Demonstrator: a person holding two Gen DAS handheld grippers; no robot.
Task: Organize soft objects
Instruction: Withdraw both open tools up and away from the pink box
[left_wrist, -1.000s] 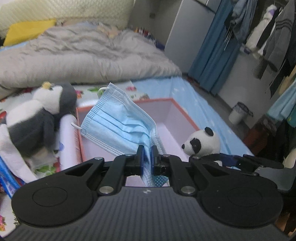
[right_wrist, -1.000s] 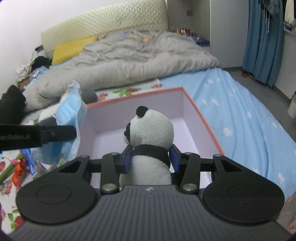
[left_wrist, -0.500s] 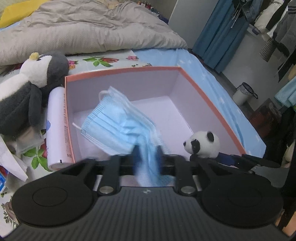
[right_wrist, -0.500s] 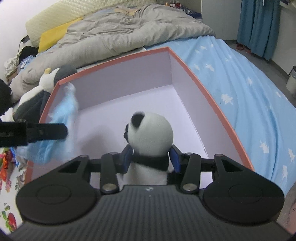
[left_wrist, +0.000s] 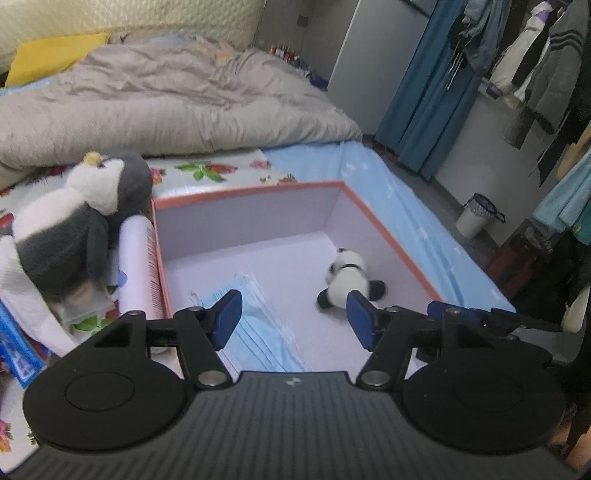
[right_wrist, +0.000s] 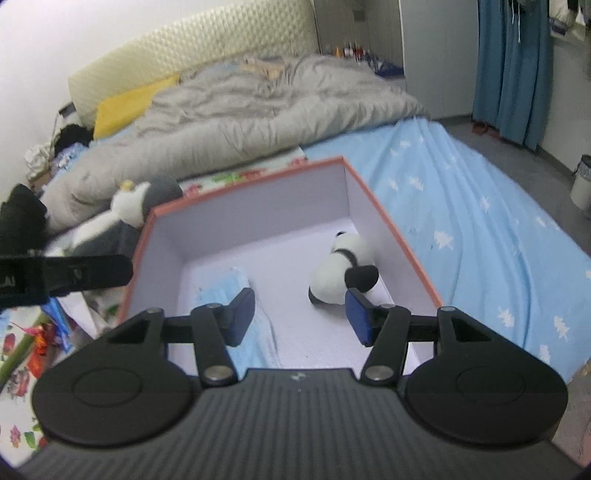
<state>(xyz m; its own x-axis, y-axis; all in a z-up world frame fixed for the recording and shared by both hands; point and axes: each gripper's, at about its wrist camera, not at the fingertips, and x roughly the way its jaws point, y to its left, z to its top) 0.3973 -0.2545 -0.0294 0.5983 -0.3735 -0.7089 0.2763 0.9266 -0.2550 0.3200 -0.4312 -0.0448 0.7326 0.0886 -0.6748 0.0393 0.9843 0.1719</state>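
Lying apart inside orange-rimmed lilac cardboard box (left_wrist: 388, 236): pleated blue face mask (left_wrist: 258, 332) lower left, small plush panda (left_wrist: 349, 280) right. Left hand-held gripper (left_wrist: 293, 319) and right hand-held gripper (right_wrist: 299, 314) both opening, empty.

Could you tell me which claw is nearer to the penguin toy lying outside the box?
Left. The left claw hangs over the box's side next to the penguin toy. The right claw is over the far side, above the panda.
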